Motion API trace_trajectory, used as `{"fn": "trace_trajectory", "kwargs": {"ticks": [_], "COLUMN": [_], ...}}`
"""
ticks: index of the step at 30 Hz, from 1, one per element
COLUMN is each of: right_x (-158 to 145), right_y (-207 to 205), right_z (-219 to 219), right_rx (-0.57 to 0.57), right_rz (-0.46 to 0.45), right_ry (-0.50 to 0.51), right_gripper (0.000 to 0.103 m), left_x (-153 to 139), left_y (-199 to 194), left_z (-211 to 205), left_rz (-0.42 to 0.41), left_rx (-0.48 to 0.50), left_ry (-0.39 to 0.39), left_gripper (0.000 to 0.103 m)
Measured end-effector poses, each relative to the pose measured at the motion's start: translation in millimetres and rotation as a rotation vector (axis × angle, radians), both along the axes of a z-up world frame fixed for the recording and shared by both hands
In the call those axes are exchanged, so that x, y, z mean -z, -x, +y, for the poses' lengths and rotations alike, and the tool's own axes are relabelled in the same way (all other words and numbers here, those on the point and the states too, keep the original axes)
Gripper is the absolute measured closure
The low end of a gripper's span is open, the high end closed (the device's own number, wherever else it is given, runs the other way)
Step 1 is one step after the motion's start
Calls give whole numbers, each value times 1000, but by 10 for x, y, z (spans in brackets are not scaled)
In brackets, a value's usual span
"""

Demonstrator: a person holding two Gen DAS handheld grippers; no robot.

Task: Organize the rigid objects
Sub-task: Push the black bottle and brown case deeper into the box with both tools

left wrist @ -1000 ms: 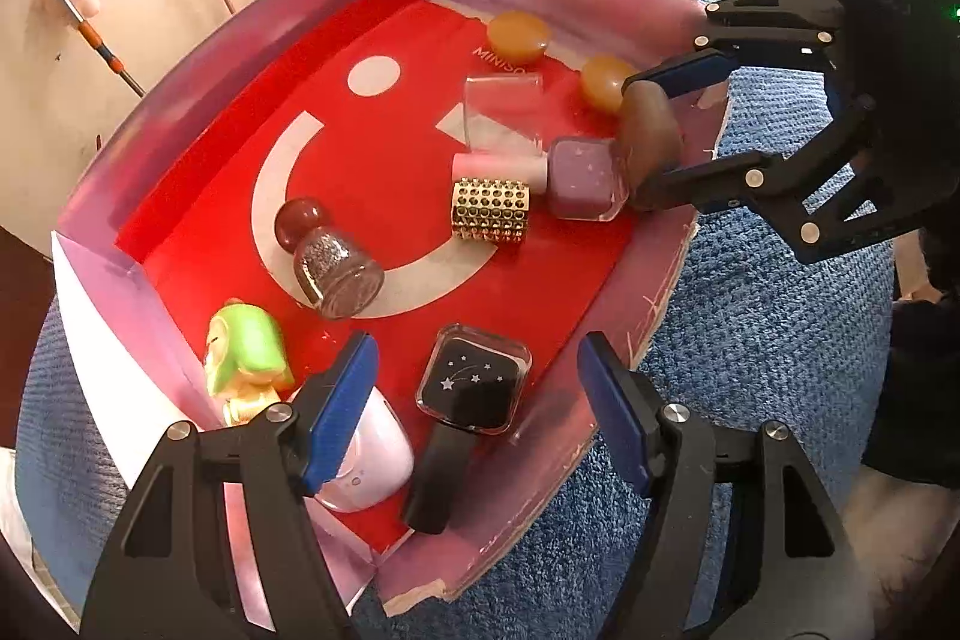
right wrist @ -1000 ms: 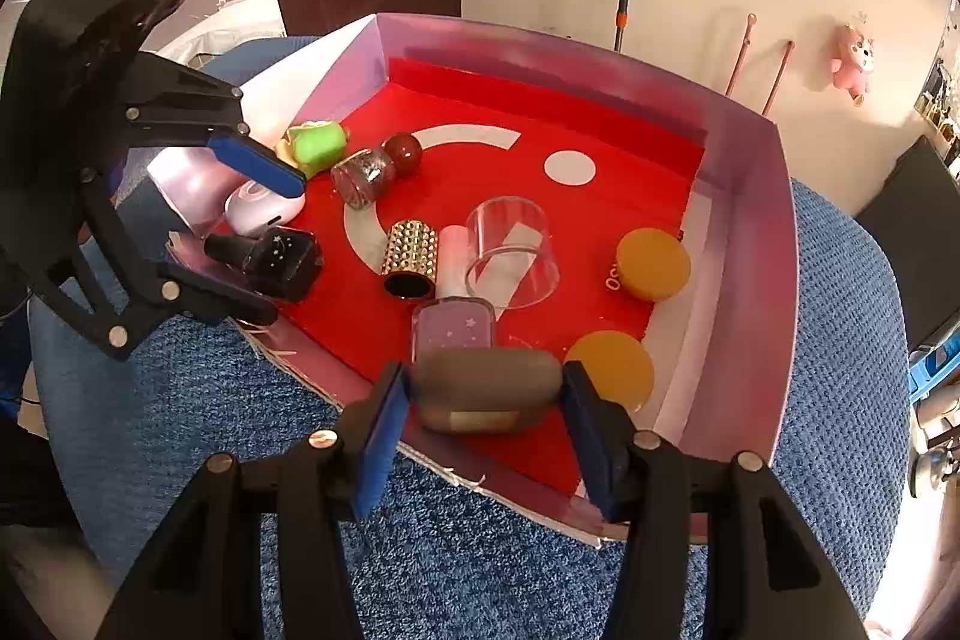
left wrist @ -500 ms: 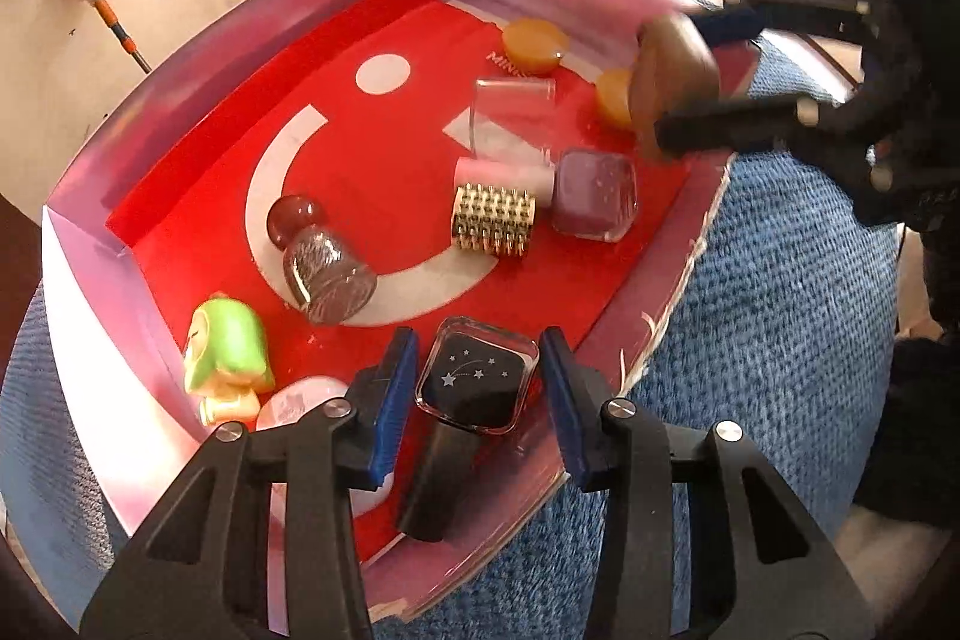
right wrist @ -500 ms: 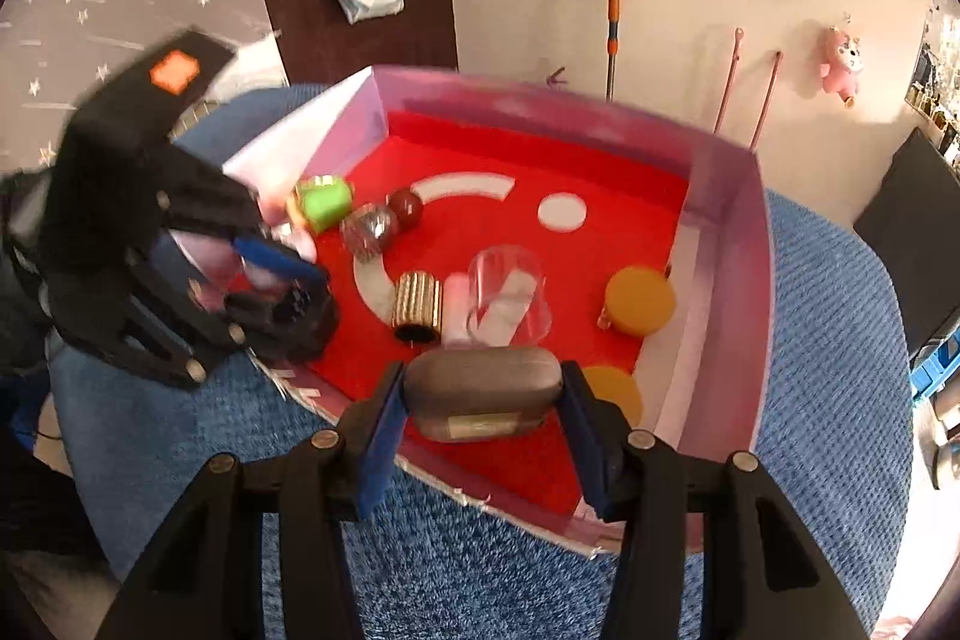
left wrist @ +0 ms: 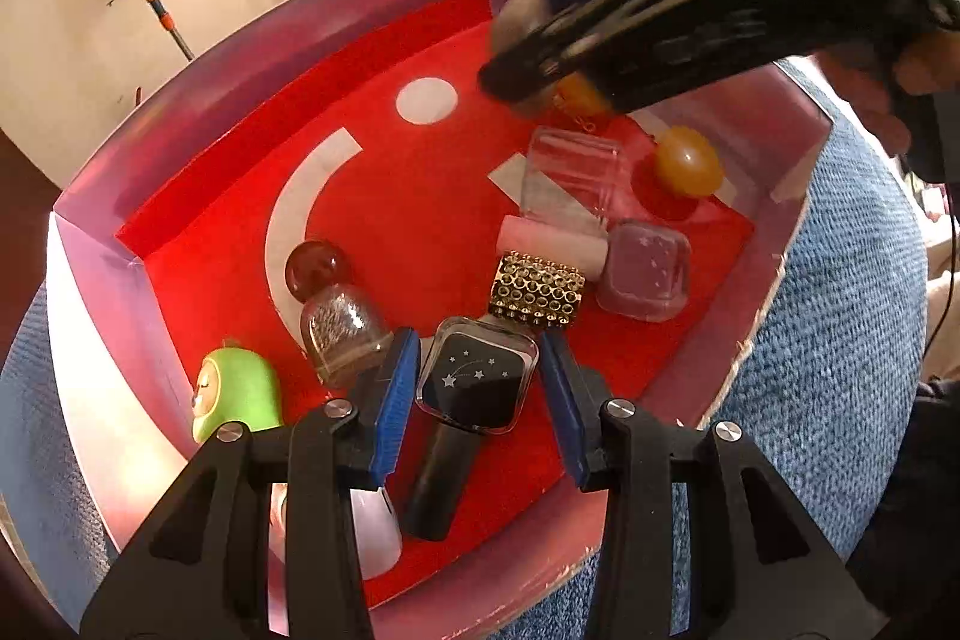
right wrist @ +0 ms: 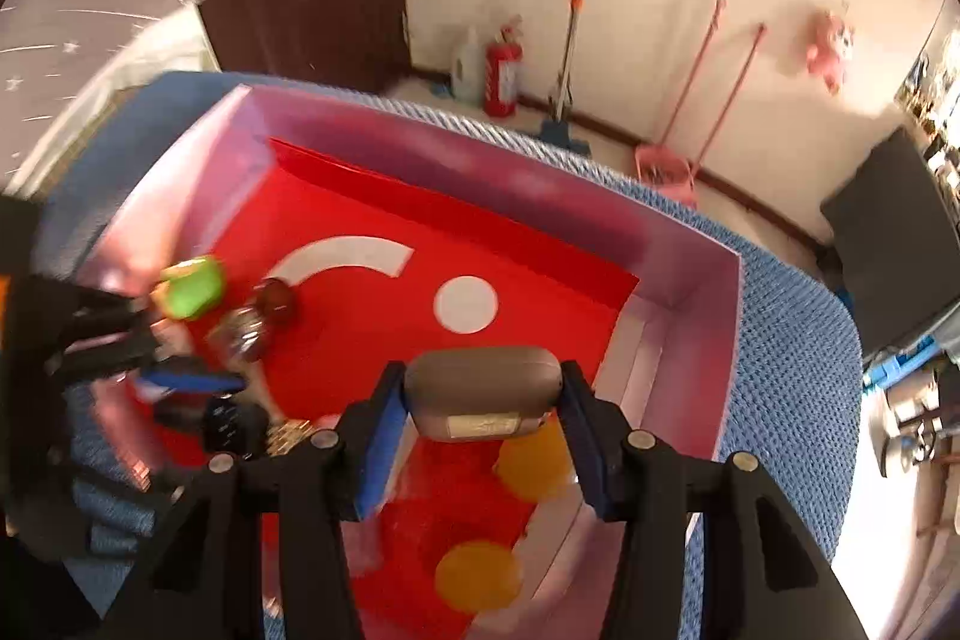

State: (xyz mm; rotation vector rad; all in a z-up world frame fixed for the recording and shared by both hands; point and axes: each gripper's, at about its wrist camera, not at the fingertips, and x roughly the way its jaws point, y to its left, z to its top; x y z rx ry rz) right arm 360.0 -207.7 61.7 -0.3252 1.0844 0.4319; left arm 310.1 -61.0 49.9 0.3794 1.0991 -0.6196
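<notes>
Blue knitted surface point(left wrist: 840, 370) carrying a shallow pink-walled box point(left wrist: 198, 88) with a red floor bearing a white arc and dot; all small items lie inside this box.

Right tool point(right wrist: 483, 400) — closed on a grey-brown oblong case point(right wrist: 483, 388), held crosswise between the blue pads above the box's right half. In the left wrist view the same tool appears as a blurred dark shape over the far right of the box.

Left tool point(left wrist: 480, 370) — its fingers stand either side of the black star-printed bottle point(left wrist: 477, 379) near the front wall of the box; narrow gaps show between pads and glass, so whether it has a grip on the bottle cannot be told. The bottle's black cap points toward the camera.

Clear plastic cup point(left wrist: 570, 172), on its side, right of centre. Mauve square bottle point(left wrist: 645, 271) with a pale pink cap, just beside the cup. Gold studded cap point(left wrist: 537, 289), touching the far edge of the black bottle. Glitter bottle point(left wrist: 342, 334) with a dark red ball cap, left of the left tool. Green figurine point(left wrist: 237, 394) at the near left wall. Two orange discs point(right wrist: 534, 460) point(right wrist: 477, 574) near the right wall. White rounded item point(left wrist: 375, 526) — partly hidden beneath the left tool.
</notes>
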Motion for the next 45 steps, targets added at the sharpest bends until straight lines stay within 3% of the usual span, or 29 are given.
{"fn": "trace_trajectory", "kwargs": {"ticks": [4,17,27,45], "right_x": [199,298,330,349], "right_y": [-281,-394,-482,-520], "right_z": [76,149,96,38], "right_rx": [22,39,63,98], "right_rz": [93,82,116,125], "right_ry": [22,-6,-30,-82], "right_gripper": [50,50,50,50], "left_x": [-13,-78,78,31], "left_y": [-128,-630,-878,-773], "left_z": [-7,-130,-175,-106], "left_rz": [1,-34,-34,-60], "left_rx": [-42,-164,-245,-256], "left_ry": [19,54,32,69], "left_gripper": [64,66,67,68]}}
